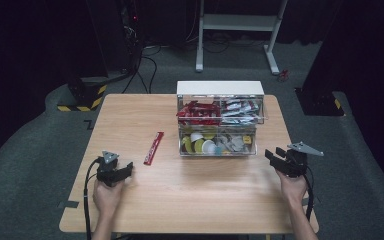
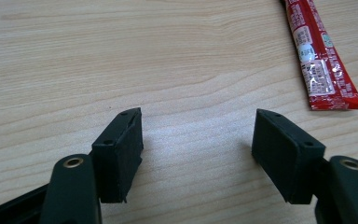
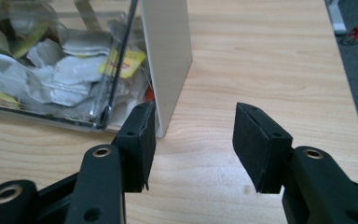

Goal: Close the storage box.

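Both sets of jaws are spread wide with nothing in them. The left gripper [image 2: 198, 156] sits low over the light wooden table [image 1: 130, 115], the flat red foil sachet [image 2: 319, 56] just ahead to its right. The right gripper [image 3: 193, 147] hangs beside the clear plastic two-drawer box [image 3: 165, 51].

We note a light wooden table [image 1: 145, 200] standing on grey carpet [image 1: 25, 165]. On it a red sachet [image 1: 153, 148] lies flat left of centre, apart from the rest. Toward the far right stands a clear two-tier organiser [image 1: 220, 120] with a white top, packets above, pods and tea bags below.
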Action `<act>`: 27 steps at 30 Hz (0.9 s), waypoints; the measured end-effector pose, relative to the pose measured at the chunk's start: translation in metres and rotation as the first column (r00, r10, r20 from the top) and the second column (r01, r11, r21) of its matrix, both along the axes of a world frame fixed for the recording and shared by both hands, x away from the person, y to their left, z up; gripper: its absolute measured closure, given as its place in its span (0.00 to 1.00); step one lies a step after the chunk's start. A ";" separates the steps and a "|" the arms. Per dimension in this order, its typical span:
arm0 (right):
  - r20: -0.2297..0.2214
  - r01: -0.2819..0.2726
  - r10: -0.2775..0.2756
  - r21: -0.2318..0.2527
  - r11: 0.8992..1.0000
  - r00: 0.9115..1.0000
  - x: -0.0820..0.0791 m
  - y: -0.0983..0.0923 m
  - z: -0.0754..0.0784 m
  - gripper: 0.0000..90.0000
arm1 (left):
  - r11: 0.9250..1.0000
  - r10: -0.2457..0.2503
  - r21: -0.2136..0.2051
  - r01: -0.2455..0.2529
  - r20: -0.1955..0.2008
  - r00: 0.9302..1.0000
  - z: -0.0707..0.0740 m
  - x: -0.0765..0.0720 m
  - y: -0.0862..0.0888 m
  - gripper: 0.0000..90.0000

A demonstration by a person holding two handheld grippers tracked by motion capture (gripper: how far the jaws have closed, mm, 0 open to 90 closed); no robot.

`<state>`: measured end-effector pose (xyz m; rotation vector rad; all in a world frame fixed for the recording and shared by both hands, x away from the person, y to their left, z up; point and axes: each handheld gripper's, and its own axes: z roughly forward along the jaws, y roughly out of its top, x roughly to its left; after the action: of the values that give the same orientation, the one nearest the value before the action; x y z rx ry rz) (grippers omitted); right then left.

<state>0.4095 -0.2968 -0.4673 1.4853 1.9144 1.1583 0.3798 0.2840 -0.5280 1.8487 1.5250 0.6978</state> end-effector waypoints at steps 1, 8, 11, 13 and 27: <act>-0.003 -0.002 0.002 -0.002 1.000 1.000 0.001 0.000 -0.002 0.55 | 1.000 0.000 -0.001 0.000 0.000 1.000 0.000 0.000 0.000 0.38; -0.031 0.013 -0.013 -0.011 1.000 0.999 0.007 0.001 -0.011 0.54 | 1.000 0.000 -0.001 0.000 0.000 1.000 0.000 0.000 0.000 0.38; -0.040 0.013 -0.013 -0.020 1.000 0.999 0.010 0.001 -0.014 0.54 | 1.000 0.000 -0.001 0.000 0.000 1.000 0.000 0.000 0.000 0.38; -0.046 0.019 -0.020 -0.029 0.999 0.999 0.013 0.002 -0.018 0.54 | 1.000 0.000 -0.001 0.000 0.000 1.000 0.000 0.000 0.000 0.38; -0.093 0.041 -0.049 -0.089 0.995 0.994 0.027 0.007 -0.036 0.50 | 1.000 0.000 -0.001 0.000 -0.001 1.000 0.000 0.000 0.000 0.38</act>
<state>0.4367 -0.2902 -0.5030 1.5533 1.9576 0.9874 0.3798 0.2839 -0.5280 1.8486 1.5251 0.6967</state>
